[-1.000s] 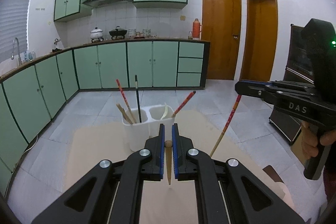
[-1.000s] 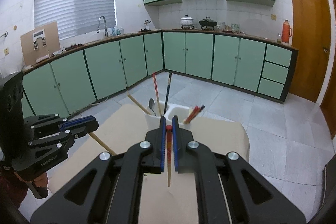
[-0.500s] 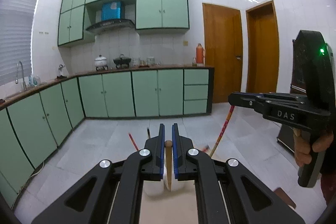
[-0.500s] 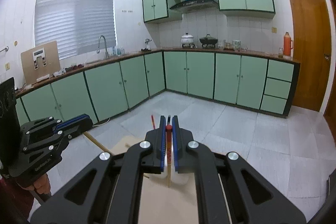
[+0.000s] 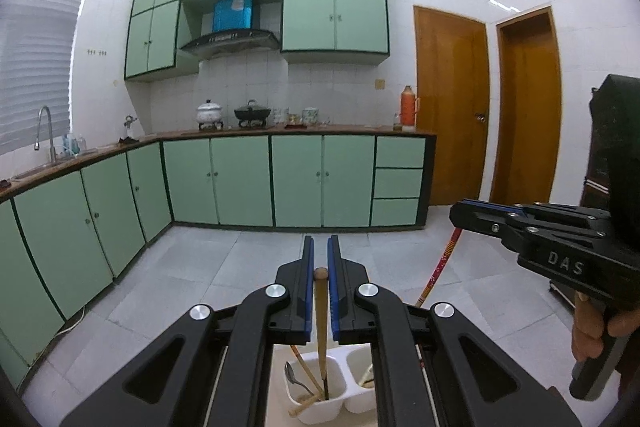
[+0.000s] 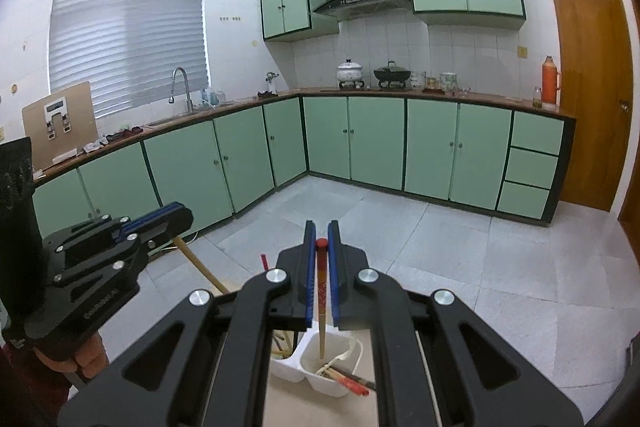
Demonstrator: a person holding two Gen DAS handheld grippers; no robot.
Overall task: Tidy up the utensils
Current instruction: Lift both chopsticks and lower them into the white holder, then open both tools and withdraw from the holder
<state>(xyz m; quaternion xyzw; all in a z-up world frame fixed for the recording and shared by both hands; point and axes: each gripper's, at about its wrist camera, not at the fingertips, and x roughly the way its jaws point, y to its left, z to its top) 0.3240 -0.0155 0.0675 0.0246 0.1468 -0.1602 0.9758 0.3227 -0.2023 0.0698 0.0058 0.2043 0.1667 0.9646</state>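
Both tongs are clamped on chopsticks, left tongs (image 5: 319, 291) on a wooden chopstick (image 5: 321, 323), right tongs (image 6: 321, 275) on a red-topped chopstick (image 6: 321, 291), tips over the white divided holder (image 6: 320, 367) on the tabletop (image 5: 280, 423); releasing off-centre could drop one into the wrong compartment or outside it.

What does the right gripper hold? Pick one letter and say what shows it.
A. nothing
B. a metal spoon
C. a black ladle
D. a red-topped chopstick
D: in the right wrist view the right gripper is shut on a red-topped chopstick whose pale lower end hangs over the white utensil holder.
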